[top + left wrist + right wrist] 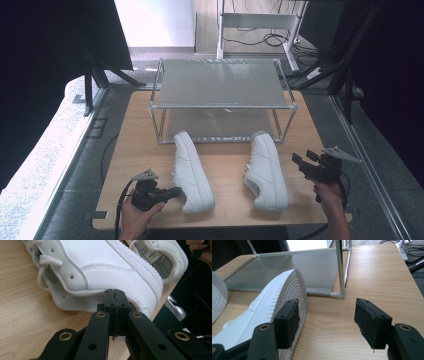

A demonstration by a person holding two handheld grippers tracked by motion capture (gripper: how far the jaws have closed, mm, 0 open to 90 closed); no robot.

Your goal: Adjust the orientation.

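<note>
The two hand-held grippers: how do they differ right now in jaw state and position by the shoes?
The left hand-held gripper has its jaws shut, nothing between them; the right hand-held gripper stands wide open. The left one's tips are right at the heel of the left shoe, while the right one sits beside the right shoe, apparently not gripping it. The left points across toward its shoe; the right angles toward the rack. Both hold nothing.

place: lab recording bay | signs: black curtains (45,60) hanging around wooden table (305,115) | cables (260,39) trailing under white desk frame (260,22) | grey floor
</note>
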